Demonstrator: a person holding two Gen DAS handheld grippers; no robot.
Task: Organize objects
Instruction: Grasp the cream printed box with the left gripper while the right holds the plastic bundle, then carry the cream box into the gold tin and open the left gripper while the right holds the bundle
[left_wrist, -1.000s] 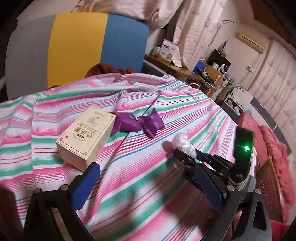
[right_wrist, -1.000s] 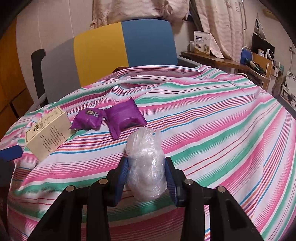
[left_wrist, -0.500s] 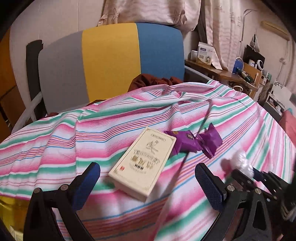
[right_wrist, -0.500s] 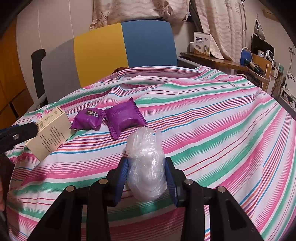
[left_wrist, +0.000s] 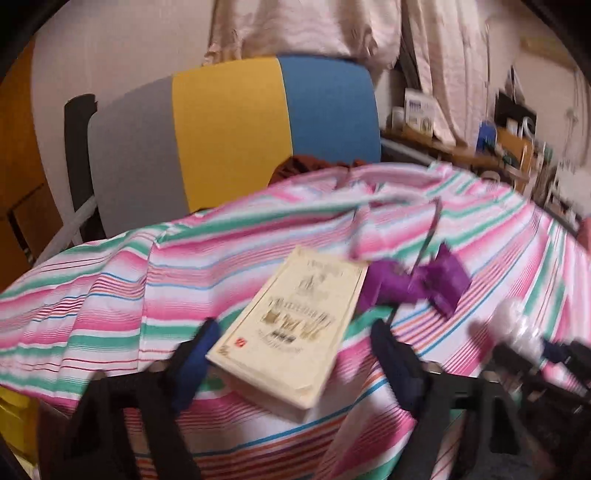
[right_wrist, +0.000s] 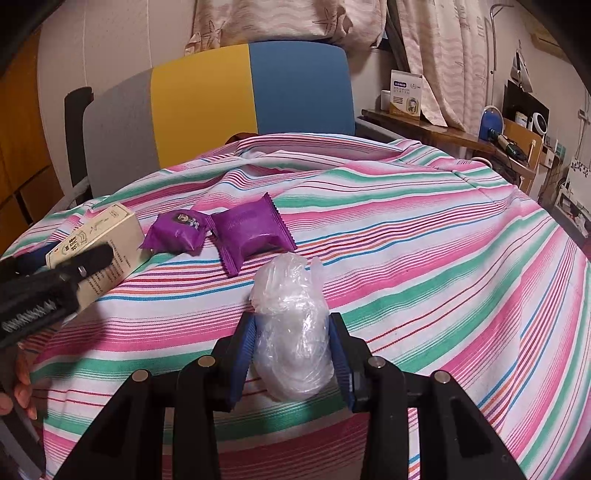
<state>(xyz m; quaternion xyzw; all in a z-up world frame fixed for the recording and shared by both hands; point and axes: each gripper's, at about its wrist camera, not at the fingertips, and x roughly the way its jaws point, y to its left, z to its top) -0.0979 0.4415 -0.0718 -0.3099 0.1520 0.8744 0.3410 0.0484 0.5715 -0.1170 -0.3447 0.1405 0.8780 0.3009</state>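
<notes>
The right gripper (right_wrist: 291, 354) is squeezing a crinkly clear plastic bundle (right_wrist: 291, 325) between its two blue pads (right_wrist: 243, 354), and the bundle is sticking up out of the jaws. The bundle is sitting just above the striped cloth (right_wrist: 424, 258), close to the near edge.

The left gripper (left_wrist: 291, 365) is closing its jaws right now. A cream box (left_wrist: 295, 328) is lying between them, and the near end of the box is poking in between the blue pads (left_wrist: 192, 362). The left-wrist picture is blurry, so it is hard to tell if the pads are touching the box yet. In the right-wrist view, one black finger of the left gripper (right_wrist: 55, 284) is lying across the side of the cream box (right_wrist: 99, 251).

Two purple packets (right_wrist: 225, 232) are lying on the cloth just beside the far end of the box, and they are touching each other. The plastic bundle is near them, a bit closer to the camera.

Behind the cloth, a chair (right_wrist: 207, 99) with grey, yellow and blue parts is standing. A cluttered shelf (right_wrist: 461, 133) is sitting farther off, to the right of the chair.
</notes>
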